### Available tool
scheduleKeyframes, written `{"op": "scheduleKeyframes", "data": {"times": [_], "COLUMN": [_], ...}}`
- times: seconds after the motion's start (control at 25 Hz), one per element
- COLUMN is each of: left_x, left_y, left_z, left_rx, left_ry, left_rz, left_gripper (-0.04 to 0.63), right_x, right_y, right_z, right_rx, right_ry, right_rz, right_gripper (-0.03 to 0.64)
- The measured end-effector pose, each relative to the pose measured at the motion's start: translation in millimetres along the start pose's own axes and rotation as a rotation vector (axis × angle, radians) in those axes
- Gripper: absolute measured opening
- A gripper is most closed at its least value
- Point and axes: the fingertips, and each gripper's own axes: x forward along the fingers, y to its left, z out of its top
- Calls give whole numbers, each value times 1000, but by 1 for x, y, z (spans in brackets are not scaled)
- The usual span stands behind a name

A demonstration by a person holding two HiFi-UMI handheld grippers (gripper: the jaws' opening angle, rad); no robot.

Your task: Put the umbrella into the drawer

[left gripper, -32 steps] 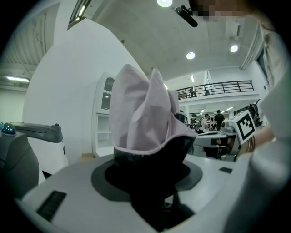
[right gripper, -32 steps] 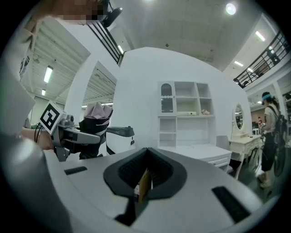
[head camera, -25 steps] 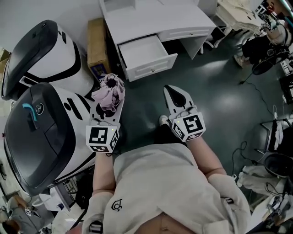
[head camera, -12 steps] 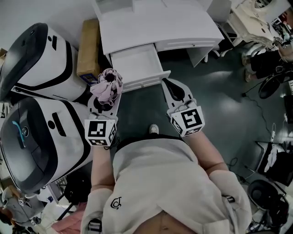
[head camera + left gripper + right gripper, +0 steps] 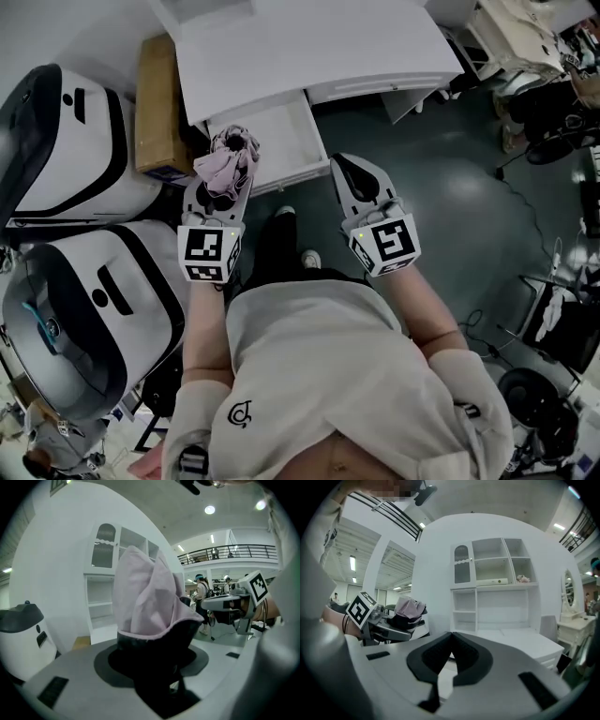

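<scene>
My left gripper [image 5: 221,187] pinches a folded pale-pink fabric umbrella [image 5: 228,157] upright, its crumpled folds on top and its black base between the jaws, at the near-left corner of the open white drawer [image 5: 281,131]. My right gripper [image 5: 347,171] hangs alongside, jaws pressed together and empty.

The left gripper [image 5: 225,183] holds a folded pink umbrella [image 5: 230,152] upright between its jaws, over the front left corner of the open white drawer [image 5: 272,127]. The right gripper [image 5: 343,166] hangs just right of the drawer's front, and its jaws seem to meet, though the steep angle makes this hard to judge. The drawer juts from a white desk [image 5: 309,47]. A cardboard box [image 5: 155,103] stands beside the desk. Two white-and-black machines [image 5: 75,141] sit at the left on the dark floor [image 5: 469,187].
</scene>
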Motion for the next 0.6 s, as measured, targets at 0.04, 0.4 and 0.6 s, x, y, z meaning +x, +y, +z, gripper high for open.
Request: {"op": "scheduleKeyframes", "data": {"times": [0.04,0.4,0.6], "left_x": [14,128,184], "left_y": [5,38,42], "left_z": [-3,-64,-125], "left_rx": [3,47,47], "left_ry": [10,185,306], "left_rz": [-18,-201,-315], "left_gripper": [227,227,229], "right_x": [10,95,129], "right_y": [-5,-33,-51], "right_z": [0,-27,-56], "right_rx": [-5,-21,15], "right_ry": [1,43,70], "right_rz": [-6,-28,-84], "right_gripper": [6,6,6]}}
